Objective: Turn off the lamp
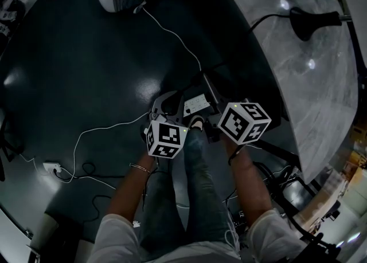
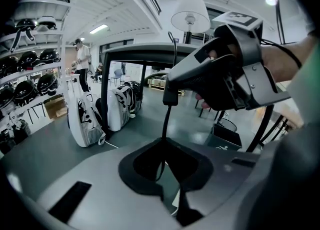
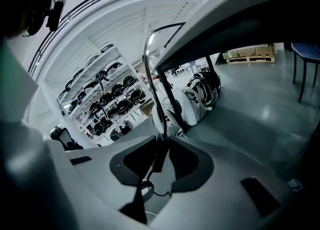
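The lamp (image 2: 190, 14), with a white shade, stands on a grey table (image 1: 321, 90); its black base (image 1: 309, 21) shows in the head view. Its black cord (image 2: 165, 124) hangs off the table edge with an inline switch (image 2: 171, 96) on it. My right gripper (image 3: 160, 160) is shut on that switch (image 3: 160, 155), and the left gripper view shows its fingers (image 2: 187, 76) clamped on the block. Below the switch the cord runs taut into my left gripper (image 2: 166, 171), whose jaws stand nearly together on it. Both marker cubes sit side by side over the person's knees.
White bags (image 2: 85, 116) lean by the table leg. Shelves of helmets (image 2: 27, 73) line the left wall, and a person (image 2: 81, 56) stands far back. A white cable (image 1: 172, 34) crosses the dark floor to a power strip (image 1: 51, 168). The table edge is close on the right.
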Tool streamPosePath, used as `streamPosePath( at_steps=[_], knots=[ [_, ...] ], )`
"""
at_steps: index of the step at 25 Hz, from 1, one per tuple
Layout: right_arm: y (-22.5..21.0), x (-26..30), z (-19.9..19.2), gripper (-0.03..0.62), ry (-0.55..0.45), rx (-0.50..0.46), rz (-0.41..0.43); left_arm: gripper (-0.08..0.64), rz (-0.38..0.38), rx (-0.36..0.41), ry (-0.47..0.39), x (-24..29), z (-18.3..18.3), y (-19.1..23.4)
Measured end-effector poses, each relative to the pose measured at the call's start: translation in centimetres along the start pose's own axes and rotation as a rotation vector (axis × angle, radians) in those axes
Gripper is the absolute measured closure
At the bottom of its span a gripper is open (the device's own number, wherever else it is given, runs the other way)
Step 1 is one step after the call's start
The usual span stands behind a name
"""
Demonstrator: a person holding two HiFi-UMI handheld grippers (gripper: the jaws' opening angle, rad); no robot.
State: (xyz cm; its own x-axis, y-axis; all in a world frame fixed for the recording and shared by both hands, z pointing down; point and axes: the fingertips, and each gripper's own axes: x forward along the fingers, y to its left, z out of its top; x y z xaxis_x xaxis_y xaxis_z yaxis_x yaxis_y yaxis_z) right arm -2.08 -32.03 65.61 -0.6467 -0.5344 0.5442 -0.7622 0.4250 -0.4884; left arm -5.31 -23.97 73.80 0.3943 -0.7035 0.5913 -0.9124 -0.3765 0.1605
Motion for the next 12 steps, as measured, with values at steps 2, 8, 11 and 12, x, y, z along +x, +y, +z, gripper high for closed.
streamPosePath(
  at_steps=[2,8,11,12],
  knots=[
    [-0.08,0.05,0.02,0.512,0.001,-0.003,0.001,0.534,0.002,-0.005,0.000,0.12,0.00,-0.03],
    [-0.41,-0.07,-0.15,0.512,0.001,0.009,0.000,0.533,-0.001,-0.006,0.009,0.41,-0.17,-0.18],
    [-0.43,-0.09,-0.25,0.512,0.001,0.014,0.003,0.532,-0.003,-0.011,0.014,0.53,-0.34,-0.28],
    [-0.40,-0.10,-0.27,0.513,0.001,0.015,0.006,0.532,-0.003,-0.013,0.014,0.57,-0.39,-0.30]
  ],
)
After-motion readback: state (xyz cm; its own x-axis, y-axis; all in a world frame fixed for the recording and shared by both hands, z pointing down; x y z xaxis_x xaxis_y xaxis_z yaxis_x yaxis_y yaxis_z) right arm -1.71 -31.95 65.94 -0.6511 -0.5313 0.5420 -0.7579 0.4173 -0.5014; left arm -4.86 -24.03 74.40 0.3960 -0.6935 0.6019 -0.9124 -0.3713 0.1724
